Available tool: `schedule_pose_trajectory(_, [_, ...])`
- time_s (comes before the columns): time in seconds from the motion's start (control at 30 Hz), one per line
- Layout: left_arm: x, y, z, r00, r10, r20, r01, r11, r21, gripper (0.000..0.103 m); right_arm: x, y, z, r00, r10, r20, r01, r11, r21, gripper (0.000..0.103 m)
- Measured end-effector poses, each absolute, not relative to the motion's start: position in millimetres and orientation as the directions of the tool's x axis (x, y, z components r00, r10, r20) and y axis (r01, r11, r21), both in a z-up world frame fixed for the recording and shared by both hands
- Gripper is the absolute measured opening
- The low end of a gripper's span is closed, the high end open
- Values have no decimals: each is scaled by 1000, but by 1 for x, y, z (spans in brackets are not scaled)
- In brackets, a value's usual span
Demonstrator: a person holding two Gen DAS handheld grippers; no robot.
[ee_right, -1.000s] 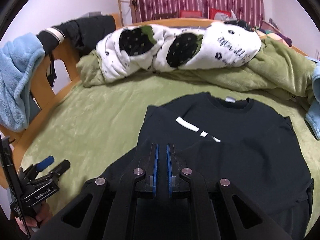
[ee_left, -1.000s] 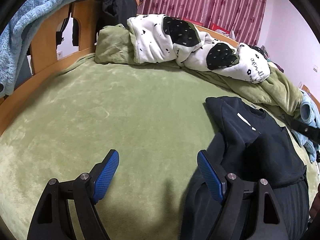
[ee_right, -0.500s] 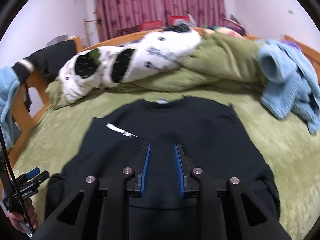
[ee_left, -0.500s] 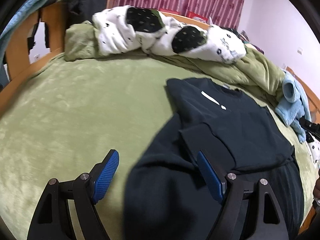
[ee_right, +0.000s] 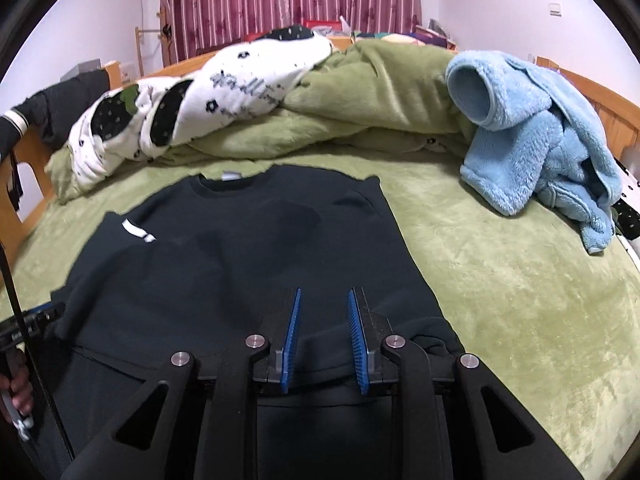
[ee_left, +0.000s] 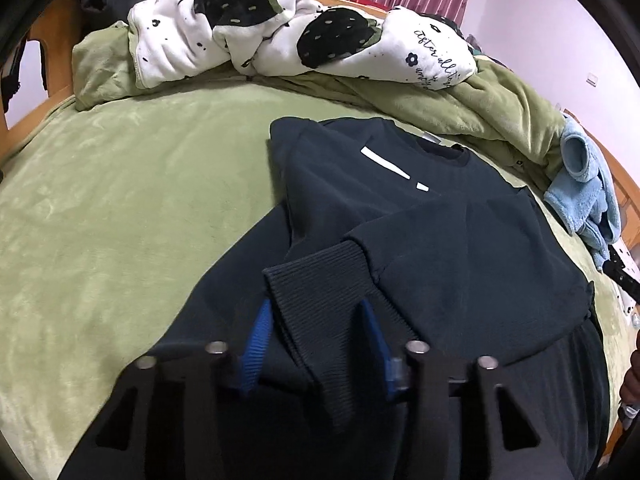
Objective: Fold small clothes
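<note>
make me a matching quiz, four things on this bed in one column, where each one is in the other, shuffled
Things:
1. ribbed cuff
2. blue fleece
3. white stripe
4. white blanket

Places:
a. heaped at the head of the bed
b. between the left gripper fingers
c. on the sweatshirt near its collar
d. bunched beside the sweatshirt, on the right gripper side

Pairs: 1-b, 2-d, 3-c, 4-a

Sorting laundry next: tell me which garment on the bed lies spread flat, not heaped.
The black sweatshirt, spread flat on the green cover. The blue fleece and the white one lie bunched.
</note>
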State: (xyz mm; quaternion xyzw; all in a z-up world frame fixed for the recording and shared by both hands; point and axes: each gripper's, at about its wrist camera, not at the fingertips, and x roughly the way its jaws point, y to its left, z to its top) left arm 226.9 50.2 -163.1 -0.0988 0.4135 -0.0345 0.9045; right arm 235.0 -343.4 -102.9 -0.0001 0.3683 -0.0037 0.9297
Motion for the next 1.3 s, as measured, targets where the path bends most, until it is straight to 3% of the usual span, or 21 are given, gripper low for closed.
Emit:
schedule_pose_trajectory(0.1, [224,48,-158,692,-105,-714,-35,983,-179,17,241,-347,-112,722,-57,-689,25,998,-55,25])
schedule_pose_trajectory(0.27, [220,45,-139,726,-86,-682,-9,991,-135,11,253,-355,-134,664,-103,-741,59,995,-85,29])
schedule_pose_trajectory(0.7, [225,42,-96,778,-57,-625,14,997,-73,11,244,-365,-111,683,-32,-729,72,997,24,36])
schedule_pose_trajectory(0.97, [231,46,-127,735,-20,-677,-14,999,-44,13,252,-362,-126,651,-62,-756,74,997,-19,36])
schedule_pose_trajectory(1.13, [228,53,-141,712,20,-702,-73,996,-46,22,260,-357,-148,585,-102,-804,68,995,-76,37])
schedule_pose_trajectory(1.2, [227,55,-140,709,36,-704,-89,995,-40,33,261,-356,-154,559,-103,-823,68,995,-78,37])
schedule_pose_trajectory(1.3, [219,62,-137,716,15,-698,-98,992,-80,34,259,-357,-152,554,-96,-827,66,995,-71,37])
